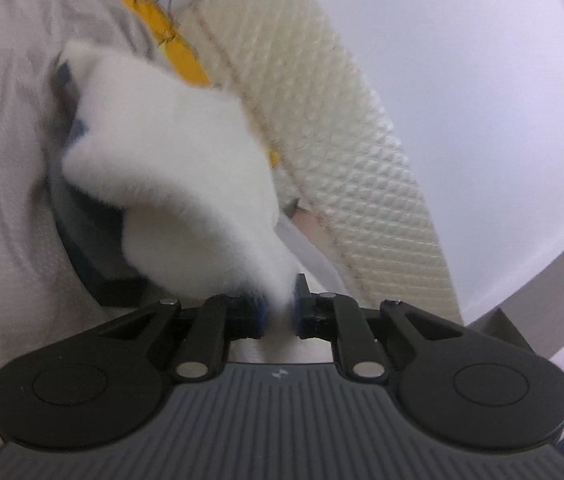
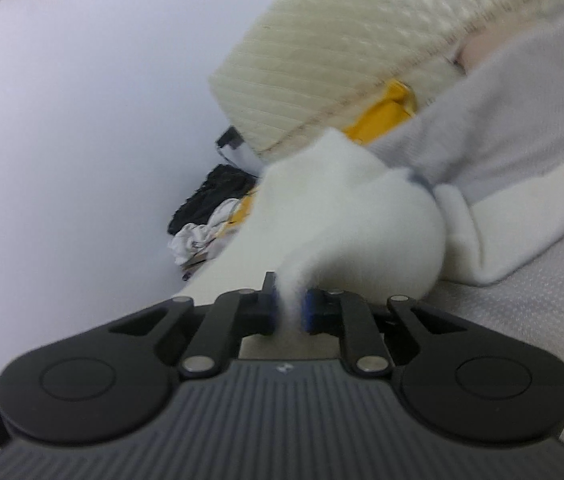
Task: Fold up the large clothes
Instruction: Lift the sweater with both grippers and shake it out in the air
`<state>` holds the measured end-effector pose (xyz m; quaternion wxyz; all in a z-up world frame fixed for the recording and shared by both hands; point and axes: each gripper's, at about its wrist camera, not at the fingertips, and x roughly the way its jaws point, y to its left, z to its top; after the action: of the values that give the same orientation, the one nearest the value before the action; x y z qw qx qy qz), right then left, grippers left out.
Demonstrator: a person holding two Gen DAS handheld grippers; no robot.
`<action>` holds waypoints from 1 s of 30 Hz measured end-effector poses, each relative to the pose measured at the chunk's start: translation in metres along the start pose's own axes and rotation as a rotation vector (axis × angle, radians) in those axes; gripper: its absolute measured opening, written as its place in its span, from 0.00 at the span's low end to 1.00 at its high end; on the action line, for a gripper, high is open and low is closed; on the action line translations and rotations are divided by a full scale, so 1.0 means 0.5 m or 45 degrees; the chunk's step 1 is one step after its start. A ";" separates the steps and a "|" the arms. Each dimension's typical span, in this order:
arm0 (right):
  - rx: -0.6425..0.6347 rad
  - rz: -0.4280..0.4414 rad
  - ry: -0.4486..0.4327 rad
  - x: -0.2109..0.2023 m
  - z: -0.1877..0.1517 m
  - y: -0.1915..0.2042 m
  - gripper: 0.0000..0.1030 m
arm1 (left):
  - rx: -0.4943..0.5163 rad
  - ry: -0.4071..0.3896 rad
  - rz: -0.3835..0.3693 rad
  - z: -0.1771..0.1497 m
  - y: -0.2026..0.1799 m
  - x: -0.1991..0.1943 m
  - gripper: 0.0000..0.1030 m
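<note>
Between my two sets of jaws hangs the white fleece garment (image 1: 169,168): my left gripper (image 1: 279,314) is clamped on one pinch of it, my right gripper (image 2: 290,312) on another, and both sets of blue pads have only a thin tuft of pile between them. The rest of the fleece bulges up off the bed sheet (image 1: 5,200), near the side where the quilted mattress (image 1: 322,120) leans against the wall.

My worry is the grip. Each pinch looks shallow, taking mostly fluff, so I judge a sharp tug could let the fabric slide out of one side. If that happens the garment would drop lopsided and the fold line would be lost. A second risk is the trailing part: in the right wrist view a long pale section (image 2: 522,216) lies on the sheet, and it could drag or bunch. I also cannot tell whether I hold a single layer or two, since the views are blurred.

The fleece is thick, soft and long-piled, with rounded, puffy folds and a dark blue lining or trim (image 1: 77,128) showing at one edge. The sheet is a fine, dotted weave, creased. The mattress is cream, diamond-stitched and stiff. A yellow cloth (image 1: 173,36) lies flat along its foot, and a dark crumpled heap (image 2: 217,196) sits by the wall.
</note>
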<state>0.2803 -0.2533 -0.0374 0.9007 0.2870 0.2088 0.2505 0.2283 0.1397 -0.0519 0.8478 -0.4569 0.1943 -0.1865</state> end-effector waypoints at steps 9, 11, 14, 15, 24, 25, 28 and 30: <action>-0.117 -0.024 0.003 -0.197 -0.078 0.149 0.14 | 0.005 0.019 -0.098 -0.061 -0.042 -0.194 0.13; -0.116 -0.037 -0.001 -0.234 -0.097 0.176 0.15 | 0.015 0.046 -0.060 -0.075 -0.051 -0.226 0.13; -0.071 -0.043 0.022 -0.274 -0.134 0.196 0.15 | -0.002 0.071 -0.006 -0.096 -0.049 -0.277 0.13; -0.069 -0.062 0.037 -0.283 -0.150 0.199 0.15 | -0.001 0.079 0.017 -0.107 -0.049 -0.282 0.13; 0.095 -0.251 0.236 -0.258 -0.246 0.119 0.16 | 0.063 0.207 0.302 -0.176 -0.025 -0.215 0.14; 0.114 -0.255 0.258 -0.251 -0.251 0.111 0.17 | 0.058 0.222 0.331 -0.180 -0.017 -0.208 0.14; 0.162 -0.260 0.300 -0.240 -0.268 0.101 0.17 | 0.021 0.256 0.372 -0.191 0.003 -0.193 0.14; 0.195 -0.259 0.320 -0.234 -0.278 0.098 0.18 | 0.007 0.271 0.396 -0.196 0.012 -0.187 0.16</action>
<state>0.0994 -0.2281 -0.0836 0.8637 0.2986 0.3663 0.1753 0.1002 0.1201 -0.0916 0.8423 -0.3967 0.3506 -0.1011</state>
